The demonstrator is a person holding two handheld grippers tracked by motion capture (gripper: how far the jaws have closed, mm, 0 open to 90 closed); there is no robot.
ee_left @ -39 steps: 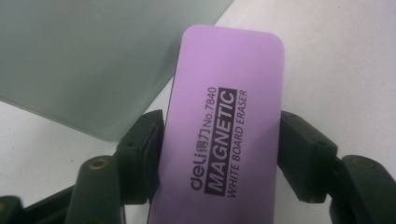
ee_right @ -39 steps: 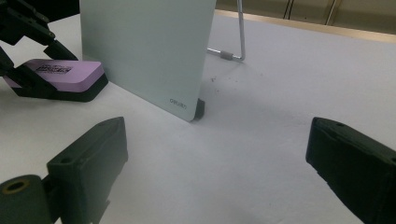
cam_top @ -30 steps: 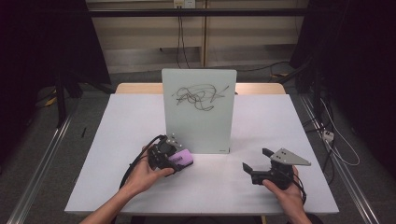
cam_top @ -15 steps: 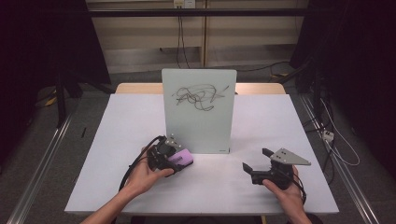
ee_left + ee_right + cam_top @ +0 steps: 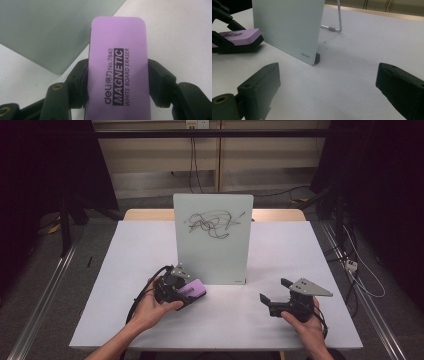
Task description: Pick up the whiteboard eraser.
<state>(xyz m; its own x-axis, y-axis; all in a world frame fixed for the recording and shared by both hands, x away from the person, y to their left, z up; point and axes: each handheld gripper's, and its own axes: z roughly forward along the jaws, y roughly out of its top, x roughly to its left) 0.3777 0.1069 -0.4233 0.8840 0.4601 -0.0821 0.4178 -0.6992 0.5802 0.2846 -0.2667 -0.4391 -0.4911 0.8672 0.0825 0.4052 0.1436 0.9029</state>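
1. Purple eraser (image 5: 117,67), printed "magnetic white board eraser", is pinched across its long sides by the left gripper (image 5: 175,290); jaws closed on it, label up. It sits low over the table (image 5: 125,270), just beside the lower left corner of the whiteboard (image 5: 212,255).
2. Likely held ready for wiping: the black scribble (image 5: 215,222) is high on the upright board, well above the eraser.
3. Right gripper (image 5: 277,292) is empty, jaws wide apart, resting near the table off the board's right corner; probably parked, or free to steady the board.
4. Board stands tilted on a wire stand (image 5: 337,22) behind it, seen in the right gripper view.
5. Hard to tell: whether the eraser's dark felt side touches the table; eraser's near end is cut off in the left gripper view; stand mostly hidden behind the board.
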